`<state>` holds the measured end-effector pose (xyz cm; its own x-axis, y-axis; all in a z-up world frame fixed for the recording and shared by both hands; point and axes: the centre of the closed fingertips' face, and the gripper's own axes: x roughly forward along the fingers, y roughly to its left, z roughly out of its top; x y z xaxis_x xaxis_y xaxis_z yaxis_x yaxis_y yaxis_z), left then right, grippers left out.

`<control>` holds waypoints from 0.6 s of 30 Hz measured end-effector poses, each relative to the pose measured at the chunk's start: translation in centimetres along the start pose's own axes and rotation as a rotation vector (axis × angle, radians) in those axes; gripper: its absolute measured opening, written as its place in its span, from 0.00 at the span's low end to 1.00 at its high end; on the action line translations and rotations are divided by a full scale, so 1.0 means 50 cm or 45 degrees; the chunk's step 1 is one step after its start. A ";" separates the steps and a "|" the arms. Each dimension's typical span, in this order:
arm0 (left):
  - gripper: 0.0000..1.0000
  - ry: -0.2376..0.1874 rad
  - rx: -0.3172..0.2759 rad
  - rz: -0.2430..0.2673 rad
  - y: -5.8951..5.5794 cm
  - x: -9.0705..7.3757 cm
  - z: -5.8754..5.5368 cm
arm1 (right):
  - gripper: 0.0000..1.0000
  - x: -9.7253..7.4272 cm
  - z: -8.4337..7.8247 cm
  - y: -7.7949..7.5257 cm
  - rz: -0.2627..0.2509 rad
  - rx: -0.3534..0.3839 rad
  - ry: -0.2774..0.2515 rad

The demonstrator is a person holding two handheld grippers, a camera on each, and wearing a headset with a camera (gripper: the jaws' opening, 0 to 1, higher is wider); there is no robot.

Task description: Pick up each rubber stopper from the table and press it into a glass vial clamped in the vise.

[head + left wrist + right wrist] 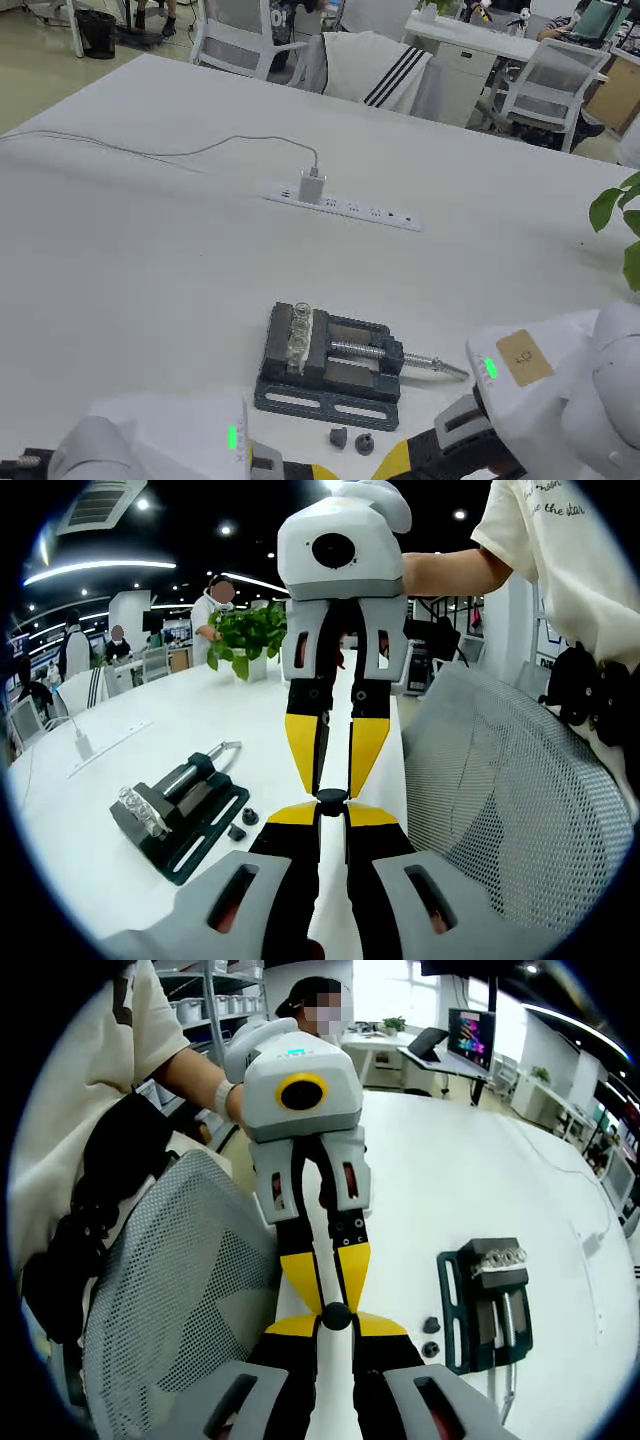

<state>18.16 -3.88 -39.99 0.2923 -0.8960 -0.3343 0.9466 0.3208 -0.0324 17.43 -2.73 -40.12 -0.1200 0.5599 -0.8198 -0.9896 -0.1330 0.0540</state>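
Two squat, dark rubber stoppers lay loose just in front of the vise, so I judged the pressing barely begun. Clear glass vials stood in a row in its dark metal grip. The left claw and right claw were narrow, tip to tip by the smooth white tabletop, with a dark blob between. Whether either gripped it, I couldn't tell.

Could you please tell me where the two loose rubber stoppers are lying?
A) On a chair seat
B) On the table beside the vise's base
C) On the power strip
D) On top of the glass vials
B, since both rubber stoppers rest on the white table close to the near edge of the vise, apart from the glass vials clamped in it.
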 end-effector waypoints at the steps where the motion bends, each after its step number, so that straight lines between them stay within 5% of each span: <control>1: 0.05 0.001 0.000 0.000 0.000 0.000 0.000 | 0.08 0.000 0.000 0.001 0.002 -0.002 0.003; 18: 0.05 0.030 0.016 -0.008 -0.005 0.002 -0.008 | 0.07 0.006 -0.005 0.005 0.007 -0.043 0.054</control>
<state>17.92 -3.94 -40.40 0.2832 -0.8903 -0.3566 0.9500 0.3113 -0.0229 17.17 -2.79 -40.51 -0.1212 0.5238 -0.8432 -0.9857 -0.1637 0.0400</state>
